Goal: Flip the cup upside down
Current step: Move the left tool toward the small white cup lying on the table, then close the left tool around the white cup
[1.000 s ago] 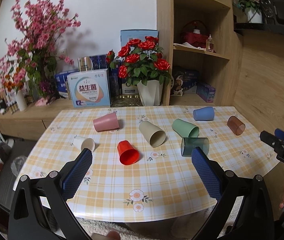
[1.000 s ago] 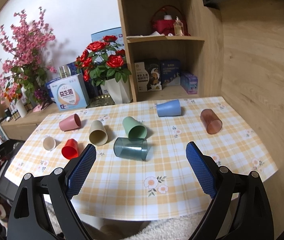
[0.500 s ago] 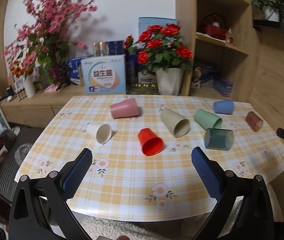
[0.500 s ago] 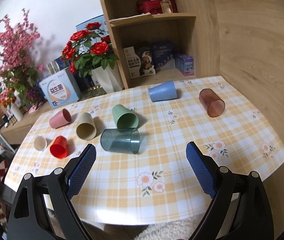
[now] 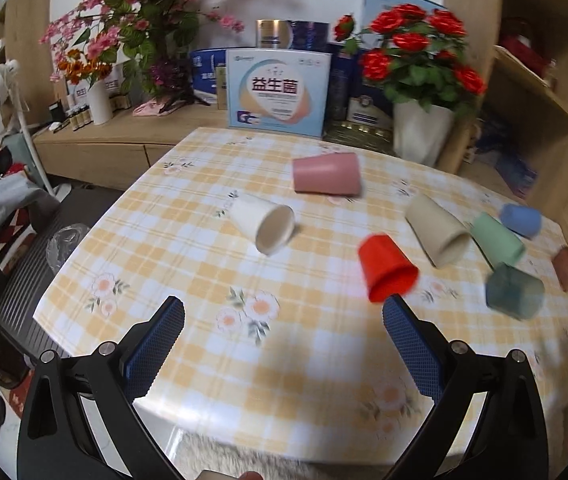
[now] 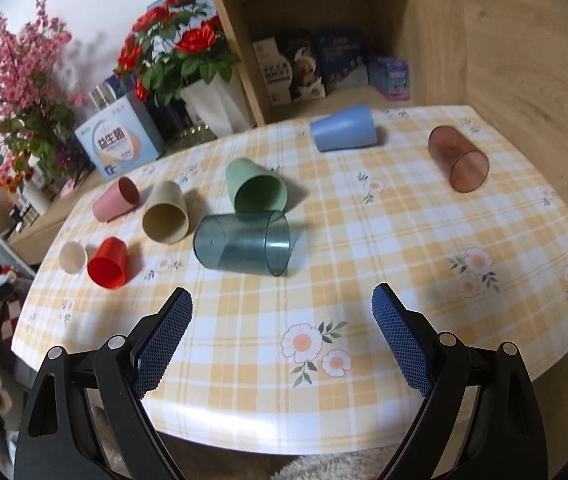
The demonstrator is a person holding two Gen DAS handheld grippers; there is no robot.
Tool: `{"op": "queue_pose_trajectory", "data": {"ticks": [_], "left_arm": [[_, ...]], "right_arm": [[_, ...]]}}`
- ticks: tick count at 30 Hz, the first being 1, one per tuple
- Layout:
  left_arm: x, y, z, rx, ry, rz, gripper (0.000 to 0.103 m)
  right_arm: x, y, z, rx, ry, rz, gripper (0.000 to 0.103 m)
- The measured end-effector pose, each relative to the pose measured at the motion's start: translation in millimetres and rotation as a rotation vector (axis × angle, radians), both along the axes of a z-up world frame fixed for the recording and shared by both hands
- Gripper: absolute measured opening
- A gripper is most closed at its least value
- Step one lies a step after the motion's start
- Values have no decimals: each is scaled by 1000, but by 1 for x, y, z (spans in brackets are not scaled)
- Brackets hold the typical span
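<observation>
Cups, eight in all, lie on their sides across the checked tablecloth (image 6: pixel 364 240); none stands mouth-down, so I judge the task barely begun. Nearest my left gripper (image 5: pixel 284 320) are the white cup (image 5: pixel 261 222) and the red cup (image 5: pixel 386 266); behind them lie the pink cup (image 5: pixel 326 173), the beige cup (image 5: pixel 438 230), the green cup (image 5: pixel 498 239) and the blue cup (image 5: pixel 520 220). Nearest my right gripper (image 6: pixel 281 314) is the clear teal cup (image 6: pixel 243 242), its mouth turned to my right; the clear brown cup (image 6: pixel 458 158) lies well apart, near the far right edge.

Both grippers hover over the near edge of the table, jaws spread wide, holding nothing and touching nothing. The step in hand looks like the approach. The next move calls for choosing one cup, closing on its wall from the side, lifting, and turning it mouth-down.

Every cup whose inside shows is empty. The white vase (image 5: pixel 422 138) behind the table holds red roses.
</observation>
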State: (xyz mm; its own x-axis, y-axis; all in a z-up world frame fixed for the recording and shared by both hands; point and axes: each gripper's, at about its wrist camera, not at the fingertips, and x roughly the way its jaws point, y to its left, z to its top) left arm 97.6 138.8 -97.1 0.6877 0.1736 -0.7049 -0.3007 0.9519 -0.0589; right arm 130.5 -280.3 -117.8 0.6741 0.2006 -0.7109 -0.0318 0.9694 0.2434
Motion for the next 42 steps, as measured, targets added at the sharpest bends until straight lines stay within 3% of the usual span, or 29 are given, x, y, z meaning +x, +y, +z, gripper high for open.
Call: {"op": "queue_pose_trajectory", "data": {"ticks": [5, 7, 12, 17, 29, 35, 38, 42], "left_arm": [[49, 34, -12, -153, 65, 53, 93], [72, 56, -20, -264, 99, 107, 79], [121, 102, -47, -516, 158, 249, 78], [153, 126, -69, -630, 173, 342, 78], [187, 142, -107, -611, 267, 406, 70], [190, 132, -108, -570, 285, 365, 67], [188, 128, -108, -580, 276, 334, 57], [177, 122, -103, -552, 261, 311, 55]], "right_arm": [[11, 1, -14, -74, 39, -30, 88], [13, -3, -19, -68, 56, -35, 88], [22, -11, -29, -70, 81, -49, 88], [30, -16, -36, -85, 102, -62, 88], [48, -7, -51, -97, 148, -35, 88], [47, -6, -51, -93, 152, -36, 88], [46, -6, -49, -90, 143, -33, 88], [44, -7, -46, -79, 137, -32, 88]]}}
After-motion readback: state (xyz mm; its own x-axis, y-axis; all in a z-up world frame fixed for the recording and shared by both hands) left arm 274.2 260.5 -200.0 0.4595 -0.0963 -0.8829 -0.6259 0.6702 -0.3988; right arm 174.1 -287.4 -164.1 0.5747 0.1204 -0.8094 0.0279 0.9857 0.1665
